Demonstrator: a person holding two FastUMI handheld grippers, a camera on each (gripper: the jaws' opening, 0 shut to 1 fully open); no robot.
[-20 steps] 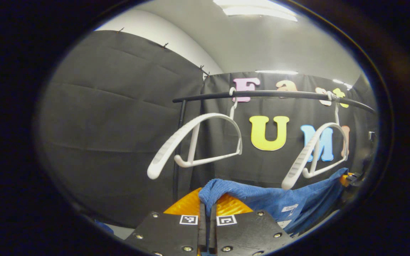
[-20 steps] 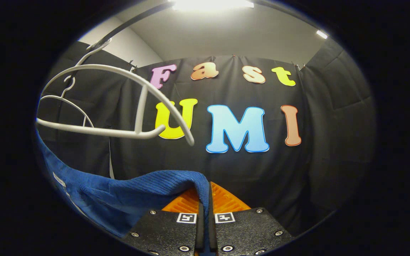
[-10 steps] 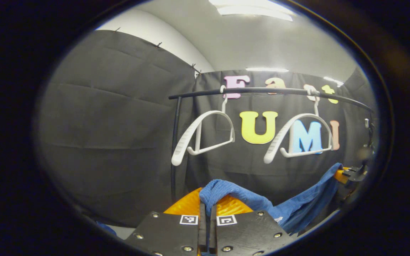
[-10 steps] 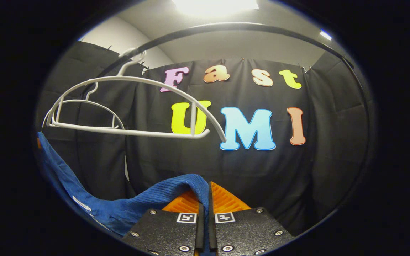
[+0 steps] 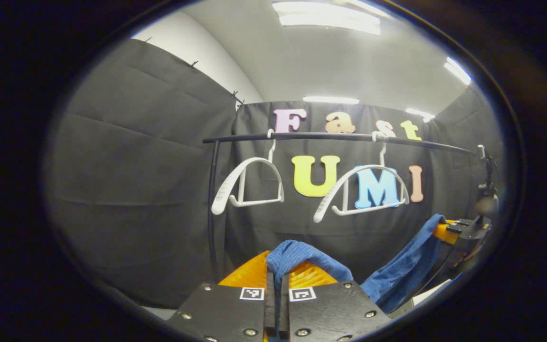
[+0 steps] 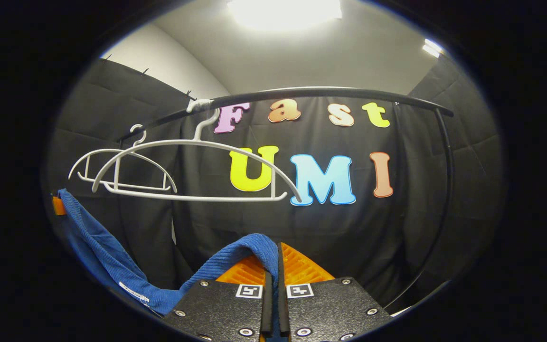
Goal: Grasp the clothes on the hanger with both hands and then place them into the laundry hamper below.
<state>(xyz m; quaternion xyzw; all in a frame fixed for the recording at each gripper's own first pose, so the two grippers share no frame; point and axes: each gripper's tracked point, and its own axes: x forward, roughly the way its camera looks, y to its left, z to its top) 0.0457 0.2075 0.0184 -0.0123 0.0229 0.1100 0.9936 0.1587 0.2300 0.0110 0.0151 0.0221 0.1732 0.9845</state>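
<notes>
Blue garment (image 5: 397, 266) off the hangers (image 5: 359, 190), clamped by left gripper (image 5: 276, 273) and right gripper (image 6: 273, 270); hamper drop still left.

The left claw (image 5: 277, 278) is pointing forward and a little upward, with its two fingers pressing together on the blue cloth (image 5: 302, 254). The right claw (image 6: 273, 270) is doing the same, gripping the cloth's other end. In the left gripper view the right claw is appearing far at the right edge.
</notes>
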